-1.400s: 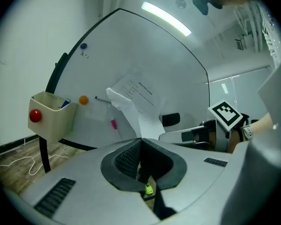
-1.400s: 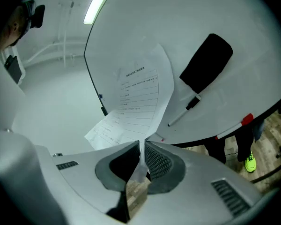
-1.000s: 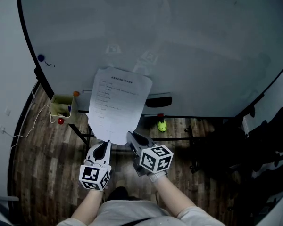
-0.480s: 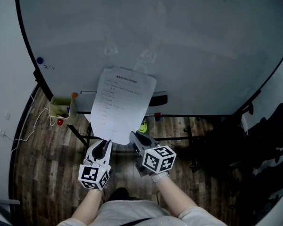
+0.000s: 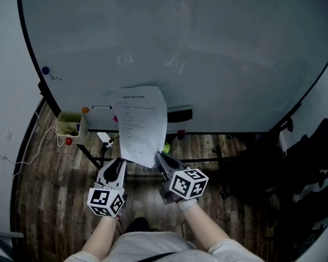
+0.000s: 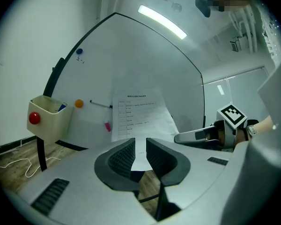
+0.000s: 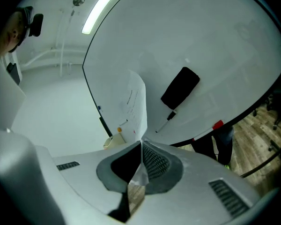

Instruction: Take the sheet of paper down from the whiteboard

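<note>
The printed sheet of paper (image 5: 139,119) hangs free in front of the whiteboard (image 5: 218,42), curled and turned edge-on toward the right. My right gripper (image 5: 159,158) is shut on its lower right corner; in the right gripper view the sheet (image 7: 136,104) rises from the closed jaws (image 7: 141,148). My left gripper (image 5: 120,166) sits at the sheet's lower left. Its jaws have just been opening. In the left gripper view the sheet's bottom strip (image 6: 139,154) lies in the gap between the pads (image 6: 123,156), untouched.
A black eraser (image 5: 180,115) and a marker pen (image 7: 166,123) sit low on the board. A pale yellow holder (image 5: 70,123) with a red ball hangs at the left, near an orange magnet (image 5: 85,110) and a blue magnet (image 5: 45,70). Wooden floor and the board's stand lie below.
The sheet has come away from the board and swung narrower toward the right. The left jaws have opened off its lower edge. The right gripper has shifted slightly right, still holding the corner.
</note>
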Action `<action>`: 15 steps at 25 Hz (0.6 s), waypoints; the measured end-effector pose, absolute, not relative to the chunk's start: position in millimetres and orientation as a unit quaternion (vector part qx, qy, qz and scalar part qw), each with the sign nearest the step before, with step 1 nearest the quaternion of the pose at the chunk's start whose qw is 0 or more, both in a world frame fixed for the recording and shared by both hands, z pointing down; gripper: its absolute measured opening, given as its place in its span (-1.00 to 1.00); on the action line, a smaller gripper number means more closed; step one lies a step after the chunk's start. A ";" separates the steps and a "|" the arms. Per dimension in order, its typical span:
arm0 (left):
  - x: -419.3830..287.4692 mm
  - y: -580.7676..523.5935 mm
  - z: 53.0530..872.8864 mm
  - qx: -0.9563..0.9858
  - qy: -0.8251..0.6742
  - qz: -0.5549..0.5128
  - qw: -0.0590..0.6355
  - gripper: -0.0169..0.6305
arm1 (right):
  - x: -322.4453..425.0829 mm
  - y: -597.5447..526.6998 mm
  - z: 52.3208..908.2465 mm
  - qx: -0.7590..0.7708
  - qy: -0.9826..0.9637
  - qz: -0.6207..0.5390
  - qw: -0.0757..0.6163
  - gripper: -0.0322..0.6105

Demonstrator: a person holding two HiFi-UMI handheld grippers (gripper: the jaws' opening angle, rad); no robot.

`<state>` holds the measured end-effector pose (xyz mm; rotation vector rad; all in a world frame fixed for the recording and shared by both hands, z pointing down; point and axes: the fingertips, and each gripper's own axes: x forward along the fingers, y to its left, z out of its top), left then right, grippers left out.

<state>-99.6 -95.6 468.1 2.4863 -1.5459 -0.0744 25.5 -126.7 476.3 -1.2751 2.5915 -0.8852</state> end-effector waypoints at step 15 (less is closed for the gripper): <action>-111.2 -83.7 500.0 0.827 -0.546 0.016 0.131 -0.70 | 41.4 -106.9 476.3 -0.415 0.850 -0.314 0.082 -0.83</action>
